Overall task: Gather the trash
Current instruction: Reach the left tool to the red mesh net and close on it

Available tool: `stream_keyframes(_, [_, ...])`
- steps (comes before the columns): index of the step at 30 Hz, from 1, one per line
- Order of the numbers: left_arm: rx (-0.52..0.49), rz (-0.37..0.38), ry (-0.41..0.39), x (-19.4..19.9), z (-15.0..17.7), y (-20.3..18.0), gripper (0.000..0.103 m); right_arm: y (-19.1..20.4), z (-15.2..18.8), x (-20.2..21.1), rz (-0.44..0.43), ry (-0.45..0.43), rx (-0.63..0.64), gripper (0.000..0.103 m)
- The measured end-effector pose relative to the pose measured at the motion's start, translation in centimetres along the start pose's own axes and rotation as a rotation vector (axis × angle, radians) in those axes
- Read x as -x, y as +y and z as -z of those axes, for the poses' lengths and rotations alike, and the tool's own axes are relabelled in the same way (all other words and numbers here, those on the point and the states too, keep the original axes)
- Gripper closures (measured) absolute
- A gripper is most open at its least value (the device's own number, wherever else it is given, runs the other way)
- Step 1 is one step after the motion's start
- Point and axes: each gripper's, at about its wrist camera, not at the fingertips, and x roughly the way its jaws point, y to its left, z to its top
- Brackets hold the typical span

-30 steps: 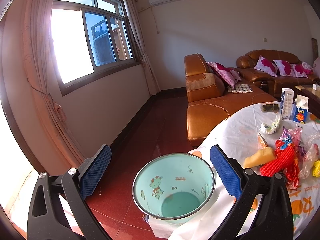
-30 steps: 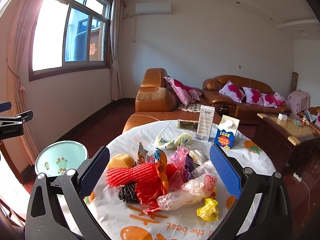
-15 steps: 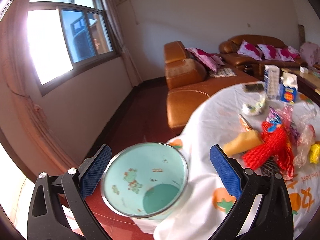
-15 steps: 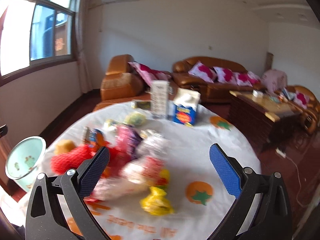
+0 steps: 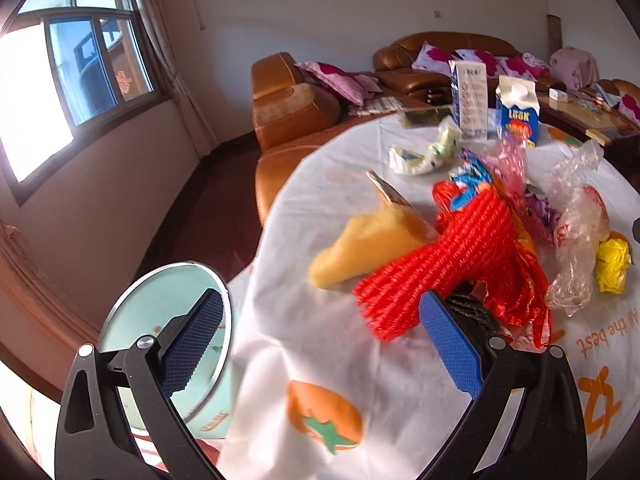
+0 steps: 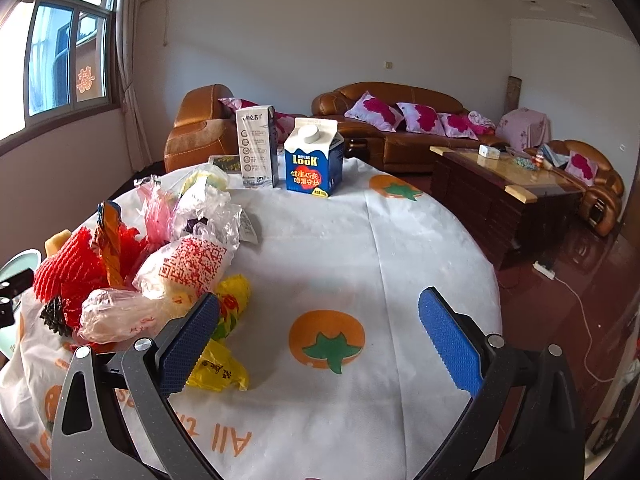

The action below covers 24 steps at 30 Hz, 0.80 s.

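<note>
White plastic cloth with orange fruit prints [image 6: 327,340] covers the round table [image 6: 400,264], which fills the centre of both views. Brown leather sofas [image 6: 384,120] w/ pink cushions stand along the far wall in the upper middle, a wooden coffee table [image 6: 504,184] is at right, a window [image 5: 72,80] at upper left, and dark red floor tiles [image 6: 580,264] at the right edge.

The trash pile sits at centre right of the left wrist view and at left of the right wrist view: red foam net [image 5: 448,260], yellow sponge-like piece [image 5: 368,244] touching it, black net [image 6: 54,316] below, clear plastic bags [image 6: 188,268], pink wrapper [image 6: 156,212], and yellow crumpled bag [image 6: 222,360]. A blue milk carton [image 6: 314,156] and a tall white carton [image 6: 256,146] stand upright side by side near the far edge of the table, apart from the pile.

A light green trash bin [image 5: 160,344] is at lower left of the left wrist view, beside the table edge and lower than the top.

Left gripper [image 5: 320,344]: jaws spread wide, nothing between them; left pad lies in front of the bin, right pad in front of the red and black nets. If it touches them I cannot tell.

Right gripper [image 6: 318,344]: jaws also wide apart, holding nothing, above bare cloth; its left pad overlaps the yellow bag in the picture, contact not clear.
</note>
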Motion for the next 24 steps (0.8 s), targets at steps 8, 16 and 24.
stream_keyframes(8, [-0.014, 0.141, 0.053, -2.2, 0.1, -1.6, 0.081, 0.3, 0.7, -0.7, -0.017, 0.014, 0.013, 0.005])
stream_keyframes(16, [-0.032, 0.149, -0.008, -0.1, -0.5, -1.1, 0.103, 0.0, 0.4, -0.5, -0.017, 0.010, 0.004, 0.005])
stream_keyframes(24, [-0.029, 0.122, -0.077, 2.4, -1.6, 0.4, 0.098, -0.4, -0.8, 0.6, -0.019, -0.030, -0.002, 0.005])
